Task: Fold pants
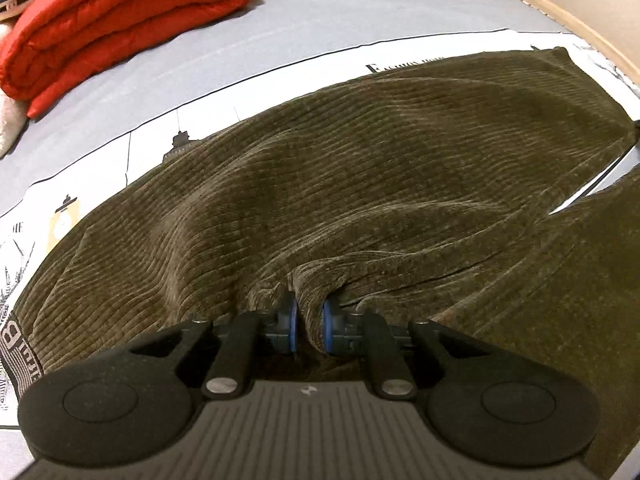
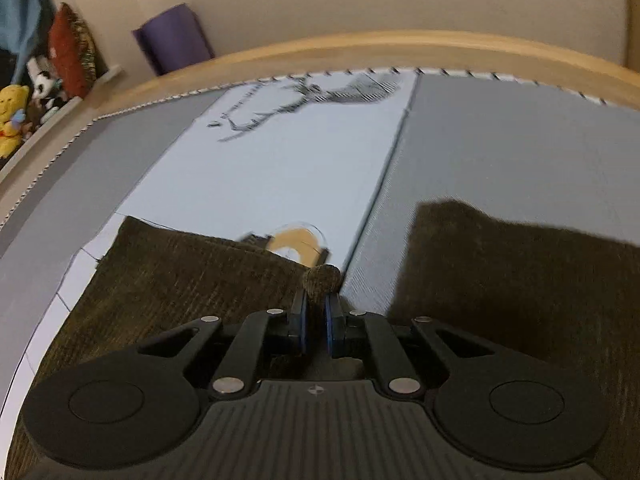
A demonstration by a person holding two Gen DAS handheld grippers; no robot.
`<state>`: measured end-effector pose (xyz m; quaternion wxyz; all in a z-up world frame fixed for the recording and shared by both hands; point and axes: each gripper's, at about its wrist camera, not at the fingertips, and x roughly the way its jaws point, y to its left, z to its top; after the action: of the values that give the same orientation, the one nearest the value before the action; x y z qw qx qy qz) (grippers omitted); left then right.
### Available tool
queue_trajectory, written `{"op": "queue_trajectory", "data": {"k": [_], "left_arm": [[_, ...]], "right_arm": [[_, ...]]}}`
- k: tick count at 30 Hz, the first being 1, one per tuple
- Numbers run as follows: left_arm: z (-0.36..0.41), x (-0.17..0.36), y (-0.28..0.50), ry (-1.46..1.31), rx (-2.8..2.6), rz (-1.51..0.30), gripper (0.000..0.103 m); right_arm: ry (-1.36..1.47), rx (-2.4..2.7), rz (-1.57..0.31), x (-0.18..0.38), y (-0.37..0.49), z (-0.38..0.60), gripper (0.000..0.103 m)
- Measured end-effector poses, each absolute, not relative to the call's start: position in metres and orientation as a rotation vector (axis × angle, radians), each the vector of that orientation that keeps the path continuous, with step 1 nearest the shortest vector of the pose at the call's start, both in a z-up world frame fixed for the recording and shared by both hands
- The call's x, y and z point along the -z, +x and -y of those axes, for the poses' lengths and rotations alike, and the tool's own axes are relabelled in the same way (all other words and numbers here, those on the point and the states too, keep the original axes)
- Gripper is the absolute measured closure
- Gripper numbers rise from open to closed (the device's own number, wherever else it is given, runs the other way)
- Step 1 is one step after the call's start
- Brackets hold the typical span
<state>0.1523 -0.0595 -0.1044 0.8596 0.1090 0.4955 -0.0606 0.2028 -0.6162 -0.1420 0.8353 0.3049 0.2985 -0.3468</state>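
On the bed sheet, grey with a white printed panel: pants, olive-brown corduroy, spread wide and rumpled across the panel. Left gripper: blue-padded fingers nearly closed, pinching a raised fold of the pants. Right gripper: fingers close together, clamping a small bunched wad of the same cloth; two pant legs to either side of it, one on the white panel, one on the grey. Beyond the pants, at the sheet's far corner: folded red quilt. Around the sheet: wooden bed frame. Past the frame: purple roll, plush toys.
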Motion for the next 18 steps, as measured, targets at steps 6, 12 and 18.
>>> {"op": "queue_trajectory", "data": {"k": [6,12,18], "left_arm": [[0.054,0.101,0.147,0.206,0.234,-1.097,0.09],[0.036,0.072,0.135,0.109,0.297,-1.043,0.05],[-0.021,0.029,0.118,-0.009,0.23,-0.95,0.042]], "right_arm": [[0.569,0.875,-0.665,0.139,0.199,0.617,0.095],[0.57,0.825,-0.651,0.124,0.201,0.608,0.073],[0.512,0.695,-0.512,0.052,0.179,0.561,0.065]]}}
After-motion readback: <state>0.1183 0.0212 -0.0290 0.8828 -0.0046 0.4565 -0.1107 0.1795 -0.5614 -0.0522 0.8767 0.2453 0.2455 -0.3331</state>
